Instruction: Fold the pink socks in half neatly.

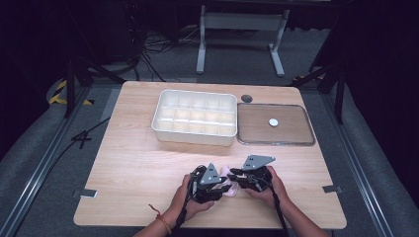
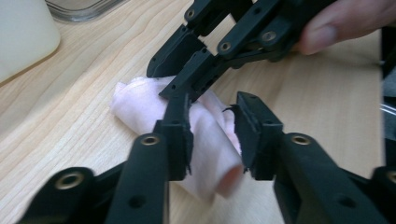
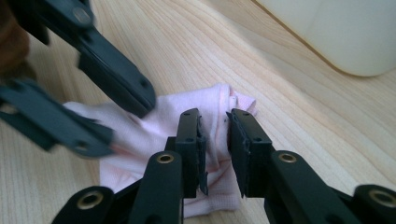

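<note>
Claws, two: left claw (image 2: 212, 135) and right claw (image 3: 215, 149) straddle one pink cloth (image 3: 154, 135).

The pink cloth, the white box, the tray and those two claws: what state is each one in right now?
Pink cloth: rolled up, lying on the table between both claws.
Left claw: jaws apart around the roll, not pinching it.
Right claw: slightly open over the cloth.
White divided box: open, compartments look empty.
Tray: flat, one small white disc on it.
</note>
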The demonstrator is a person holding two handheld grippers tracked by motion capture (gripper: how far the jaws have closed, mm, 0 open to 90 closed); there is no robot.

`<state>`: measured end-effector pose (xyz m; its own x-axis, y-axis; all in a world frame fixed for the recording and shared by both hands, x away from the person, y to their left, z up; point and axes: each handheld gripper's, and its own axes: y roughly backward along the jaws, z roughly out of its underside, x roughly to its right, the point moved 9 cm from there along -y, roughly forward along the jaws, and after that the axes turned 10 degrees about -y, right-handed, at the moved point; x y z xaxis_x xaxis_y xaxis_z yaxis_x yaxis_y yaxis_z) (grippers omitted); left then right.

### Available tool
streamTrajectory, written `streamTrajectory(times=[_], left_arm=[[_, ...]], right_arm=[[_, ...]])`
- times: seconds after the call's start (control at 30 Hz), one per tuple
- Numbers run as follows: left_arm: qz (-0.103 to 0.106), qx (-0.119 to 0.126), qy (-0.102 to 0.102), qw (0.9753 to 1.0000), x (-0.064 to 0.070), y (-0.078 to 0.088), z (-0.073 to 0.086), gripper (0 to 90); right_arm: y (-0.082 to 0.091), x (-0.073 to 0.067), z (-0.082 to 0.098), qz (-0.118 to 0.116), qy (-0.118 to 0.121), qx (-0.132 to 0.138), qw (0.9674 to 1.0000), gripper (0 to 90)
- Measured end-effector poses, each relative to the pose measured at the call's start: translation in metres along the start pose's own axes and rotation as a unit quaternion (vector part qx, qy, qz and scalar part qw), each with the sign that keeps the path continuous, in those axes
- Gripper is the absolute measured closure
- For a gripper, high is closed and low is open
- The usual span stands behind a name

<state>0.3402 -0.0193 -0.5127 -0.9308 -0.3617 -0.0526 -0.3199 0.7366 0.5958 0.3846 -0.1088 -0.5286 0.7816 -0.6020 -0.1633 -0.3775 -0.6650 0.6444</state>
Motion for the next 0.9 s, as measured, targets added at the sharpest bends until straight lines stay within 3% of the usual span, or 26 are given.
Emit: streamTrajectory(times=[0.13, 0.17, 0.23, 0.33, 0.53, 0.67, 0.77, 0.9], left_arm=[[0.002, -0.011, -0.011, 0.9999, 0.005, 0.008, 0.004, 57.3], [0.006, -0.023, -0.017, 0.9996, 0.010, 0.010, 0.008, 57.3], [0.007, -0.046, -0.041, 0.9981, 0.015, 0.010, 0.016, 55.7], [0.002, -0.055, -0.052, 0.9971, 0.015, 0.008, 0.021, 59.6], [-0.003, -0.034, -0.049, 0.9982, 0.010, 0.004, 0.015, 81.3], [-0.003, -0.019, -0.049, 0.9986, 0.010, 0.001, 0.007, 84.0], [-0.005, -0.010, -0.059, 0.9982, 0.011, -0.001, 0.001, 84.2], [0.000, -0.019, -0.077, 0.9969, 0.014, -0.006, 0.001, 84.2]], right_arm=[[0.000, 0.001, 0.001, -0.007, -0.008, 0.000, 0.9999, 74.7], [0.000, 0.002, 0.001, -0.009, -0.010, -0.001, 0.9999, 74.8], [0.000, 0.003, 0.001, -0.015, -0.021, 0.000, 0.9997, 75.0], [0.000, 0.004, 0.001, -0.021, -0.028, 0.001, 0.9994, 75.2], [0.000, 0.004, 0.001, -0.005, -0.011, -0.001, 0.9999, 75.7], [0.000, 0.003, 0.001, 0.002, -0.006, -0.002, 1.0000, 76.3], [0.000, 0.004, 0.001, 0.002, -0.009, -0.002, 1.0000, 76.8], [-0.001, 0.003, 0.001, 0.006, -0.006, -0.001, 1.0000, 77.2]])
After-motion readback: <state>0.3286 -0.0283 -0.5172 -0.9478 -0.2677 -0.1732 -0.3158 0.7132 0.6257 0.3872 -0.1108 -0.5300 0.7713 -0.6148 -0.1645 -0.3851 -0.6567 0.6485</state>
